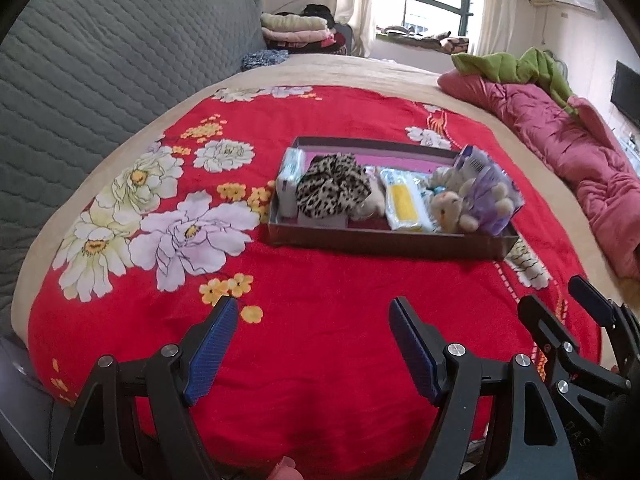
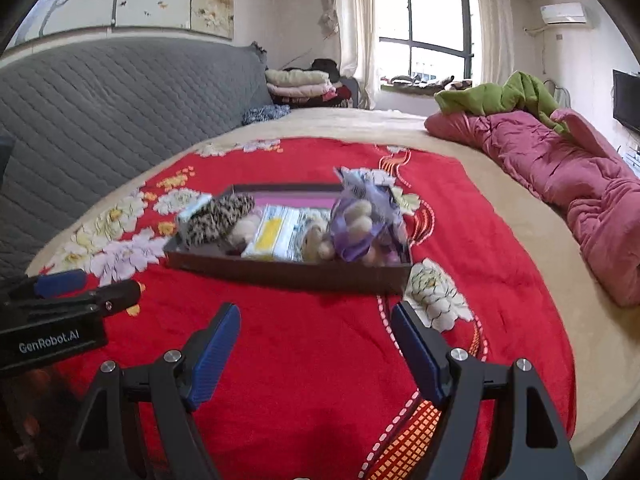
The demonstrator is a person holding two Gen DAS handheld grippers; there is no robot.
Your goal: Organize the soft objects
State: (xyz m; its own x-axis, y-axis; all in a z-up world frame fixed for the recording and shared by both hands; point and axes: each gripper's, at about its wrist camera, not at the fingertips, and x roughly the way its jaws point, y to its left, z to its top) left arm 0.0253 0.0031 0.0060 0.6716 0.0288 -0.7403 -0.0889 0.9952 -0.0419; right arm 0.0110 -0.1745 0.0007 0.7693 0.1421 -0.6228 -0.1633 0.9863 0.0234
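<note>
A dark shallow box (image 1: 384, 240) (image 2: 280, 274) sits on the red flowered blanket (image 1: 320, 288). In it lie a leopard-print scrunchie (image 1: 332, 190) (image 2: 218, 218), a white tissue pack (image 1: 289, 184), a pack with a yellow label (image 1: 406, 200) (image 2: 276, 234), small beige plush toys (image 1: 452, 206) (image 2: 318, 242) and a purple bag with plush in it (image 1: 494, 192) (image 2: 368, 216). My left gripper (image 1: 314, 312) is open and empty, short of the box. My right gripper (image 2: 316, 318) is open and empty, also short of the box, beside the left.
A grey quilted headboard (image 1: 100, 60) runs along the left. A pink quilt (image 1: 568, 140) (image 2: 560, 168) and green cloth (image 1: 516, 66) lie at the right. Folded clothes (image 1: 296, 30) are stacked at the back near a window.
</note>
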